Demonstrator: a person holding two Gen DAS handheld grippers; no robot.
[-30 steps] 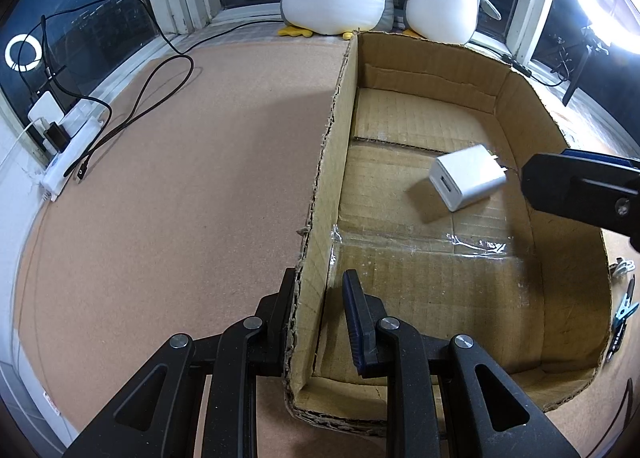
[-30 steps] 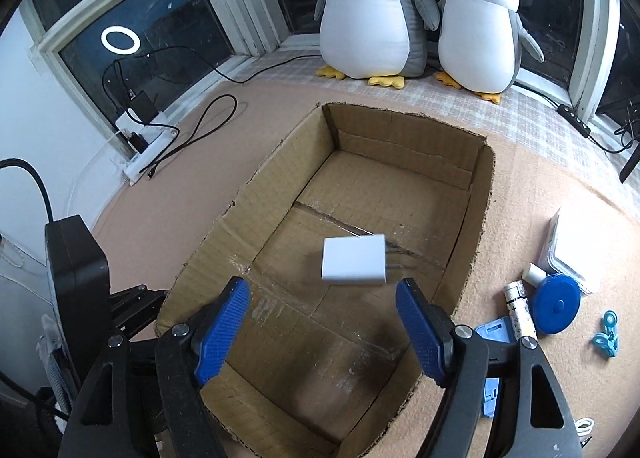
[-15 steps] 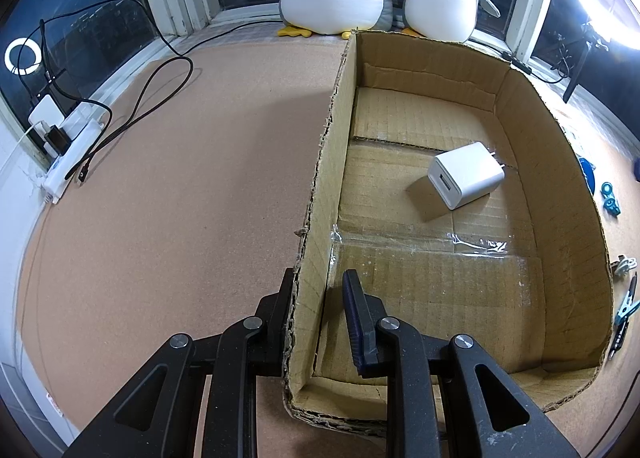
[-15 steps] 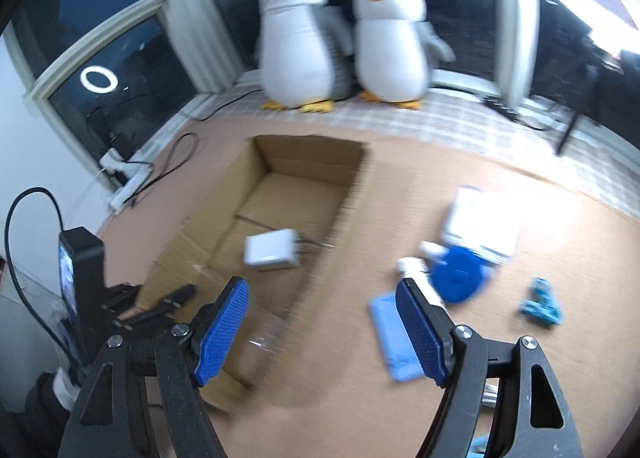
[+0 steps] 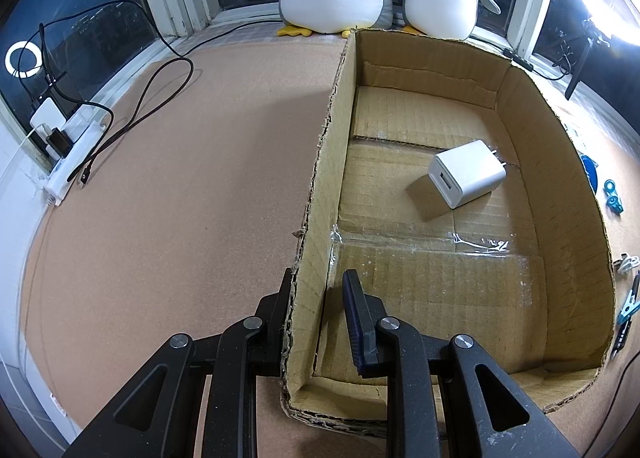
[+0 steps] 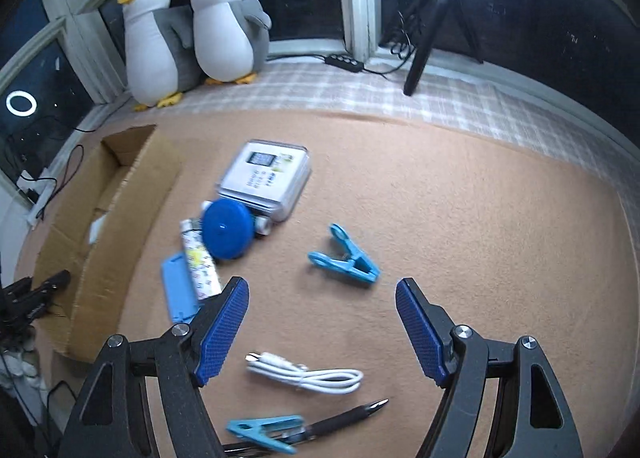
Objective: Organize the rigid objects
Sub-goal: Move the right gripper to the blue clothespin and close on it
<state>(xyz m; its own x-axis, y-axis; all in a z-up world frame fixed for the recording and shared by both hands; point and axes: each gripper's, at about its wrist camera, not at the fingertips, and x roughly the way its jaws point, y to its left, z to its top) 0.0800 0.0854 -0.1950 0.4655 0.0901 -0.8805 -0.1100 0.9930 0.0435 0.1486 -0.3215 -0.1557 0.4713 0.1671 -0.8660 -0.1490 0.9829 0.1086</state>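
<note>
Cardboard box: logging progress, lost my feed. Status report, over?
Left gripper shut on cardboard box wall. Right gripper open, empty, above the loose items. White charger in box; blue clip nearest, nothing blocking.

Right gripper (image 6: 322, 332) with jaws wide and empty above the floor (image 6: 460, 218), blue clothespin (image 6: 346, 256) just ahead, white cable (image 6: 306, 374) and pen (image 6: 344, 418) at the near edge, cardboard box (image 6: 116, 226) at the left edge, two plush penguins (image 6: 192, 34) by the window.

White case (image 6: 266, 178): printed panel and rows of marks on the lid, too blurred to read.
Patterned tube (image 6: 201, 263): small printed marks, illegible.
Other items: no readable text.
</note>
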